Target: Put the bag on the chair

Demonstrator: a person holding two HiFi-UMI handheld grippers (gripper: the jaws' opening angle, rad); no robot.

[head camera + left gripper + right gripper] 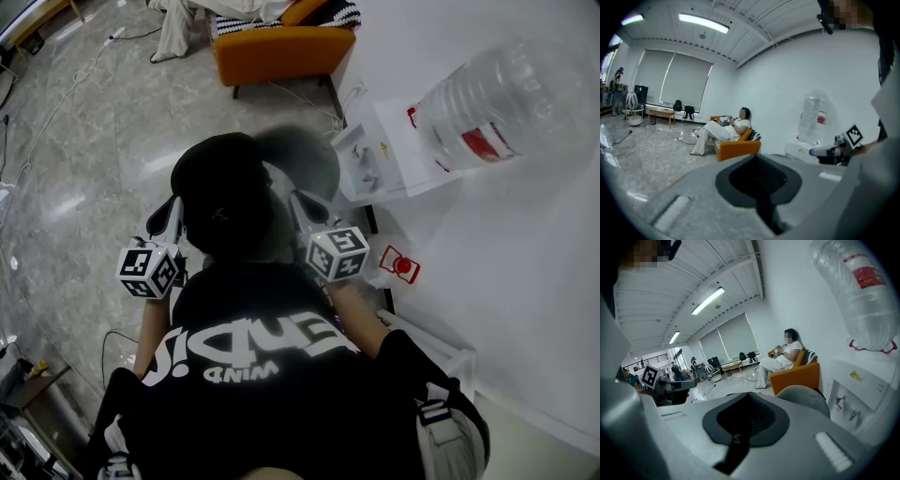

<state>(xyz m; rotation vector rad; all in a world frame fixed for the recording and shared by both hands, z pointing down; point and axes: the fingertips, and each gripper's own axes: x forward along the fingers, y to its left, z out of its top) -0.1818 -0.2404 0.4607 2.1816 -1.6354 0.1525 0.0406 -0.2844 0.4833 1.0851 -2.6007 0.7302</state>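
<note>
Both pairs of jaws are pressing together, the left gripper point(172, 210) and right gripper point(302, 204) flanking the black bag point(225, 192). Each is seemingly pinching a thin black strap point(736, 446), though blur is hiding the contact. Just beyond, the grey chair point(307, 157) is peeking out behind the bag. Judging from this, the carrying is nearly finishing, with lowering and releasing still remaining.

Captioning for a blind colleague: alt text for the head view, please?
From above, a person in a black cap holds the left gripper and right gripper forward, one each side of the cap. A water dispenser stands at right, an orange armchair at top.
</note>
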